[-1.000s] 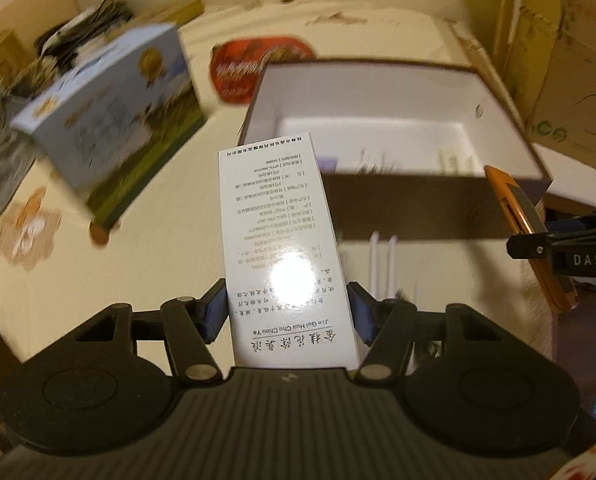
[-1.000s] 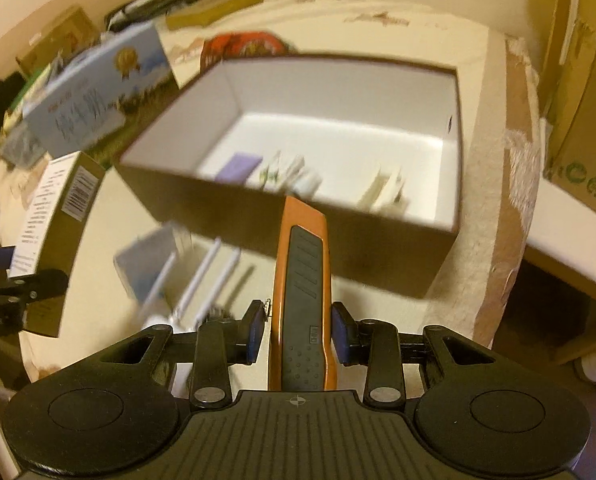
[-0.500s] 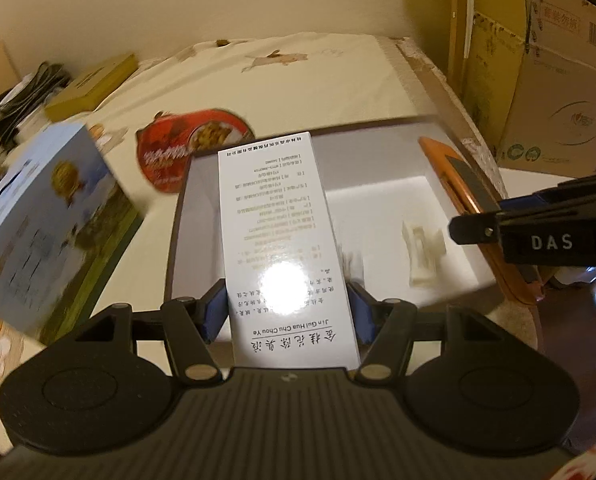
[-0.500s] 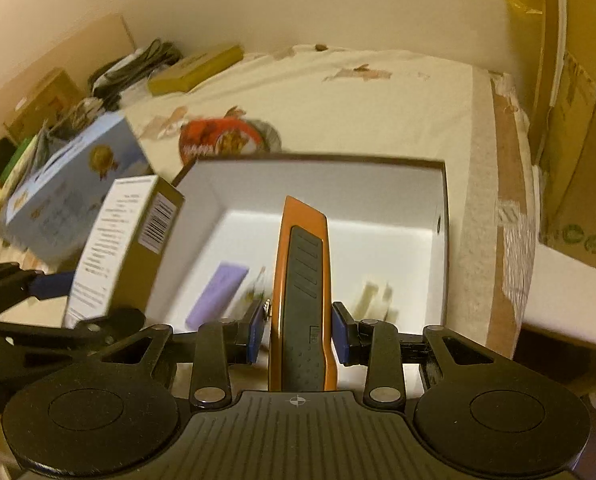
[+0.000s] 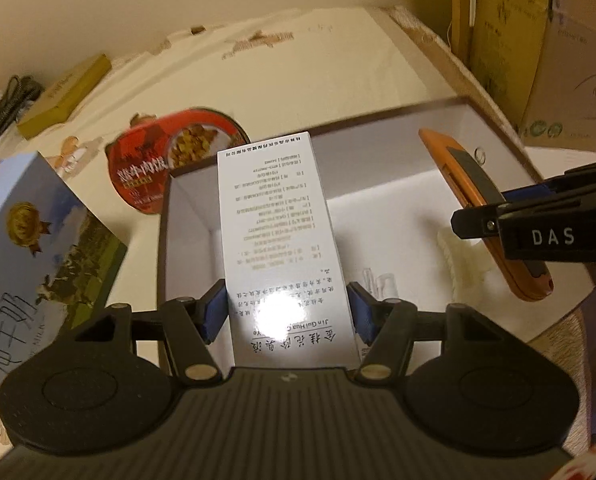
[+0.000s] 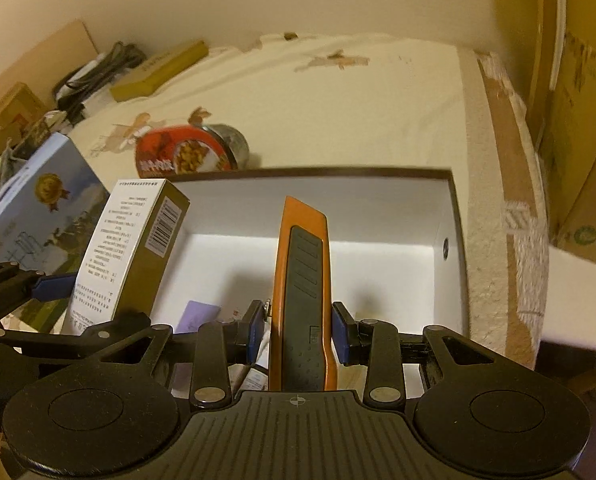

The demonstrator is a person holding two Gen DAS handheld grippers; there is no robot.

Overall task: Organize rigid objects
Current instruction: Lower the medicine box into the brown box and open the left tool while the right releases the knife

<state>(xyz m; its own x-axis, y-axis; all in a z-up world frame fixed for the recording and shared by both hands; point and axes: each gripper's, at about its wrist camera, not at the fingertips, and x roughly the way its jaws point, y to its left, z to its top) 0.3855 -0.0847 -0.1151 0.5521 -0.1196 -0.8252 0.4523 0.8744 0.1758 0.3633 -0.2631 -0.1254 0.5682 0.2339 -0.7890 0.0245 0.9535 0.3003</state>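
Observation:
My left gripper (image 5: pixel 285 310) is shut on a tall white medicine carton (image 5: pixel 281 236) with printed text and holds it over the left part of an open brown box with a white inside (image 5: pixel 185 240). The carton also shows in the right wrist view (image 6: pixel 125 252). My right gripper (image 6: pixel 298 332) is shut on an orange and black utility knife (image 6: pixel 302 288) and holds it over the same box (image 6: pixel 442 216), at its right side. The knife also shows in the left wrist view (image 5: pixel 470 184). Small white items (image 5: pixel 462 264) and a purple item (image 6: pixel 199 314) lie in the box.
A blue milk carton (image 5: pixel 29 240) stands left of the box. A red round snack tin (image 5: pixel 157 168) lies behind it. A yellow flat box (image 5: pixel 65 100) and black cables (image 6: pixel 97 68) lie at the far left. Cardboard boxes (image 5: pixel 558 60) stand at the right, past the table edge.
Both grippers have moved forward and up over the open box, carrying the carton and the knife. The box front wall has passed below the fingers. Both grips are unchanged.

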